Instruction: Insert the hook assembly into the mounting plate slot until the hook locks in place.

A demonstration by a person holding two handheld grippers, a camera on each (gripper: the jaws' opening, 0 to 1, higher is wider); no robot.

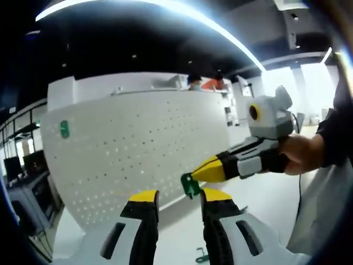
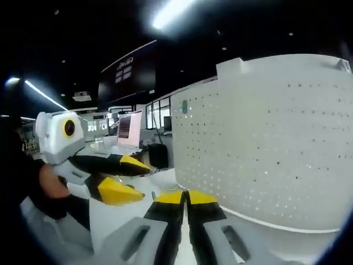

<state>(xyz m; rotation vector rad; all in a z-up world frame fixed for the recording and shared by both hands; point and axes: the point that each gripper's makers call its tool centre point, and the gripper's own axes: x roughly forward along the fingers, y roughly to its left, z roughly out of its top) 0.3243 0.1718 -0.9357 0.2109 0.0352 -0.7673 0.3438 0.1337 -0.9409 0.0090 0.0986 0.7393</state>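
The white perforated mounting plate (image 1: 138, 149) stands upright on the table, and a small green hook (image 1: 64, 128) sits on it near the upper left. My left gripper (image 1: 180, 196) is open, its yellow-tipped jaws apart just in front of the plate's lower edge. The right gripper (image 1: 201, 175) comes in from the right, shut on a green hook assembly (image 1: 190, 185) held at its tip, close to the plate's lower right. In the right gripper view my right gripper (image 2: 186, 197) has its jaws pressed together, the plate (image 2: 265, 149) fills the right, and the left gripper (image 2: 132, 179) stands open at the left.
Another green piece (image 1: 201, 256) lies on the white table below my left jaws. A hand (image 1: 300, 154) holds the right gripper. People (image 1: 204, 83) stand behind the plate. A monitor (image 2: 129, 127) and desks lie beyond the plate's left edge.
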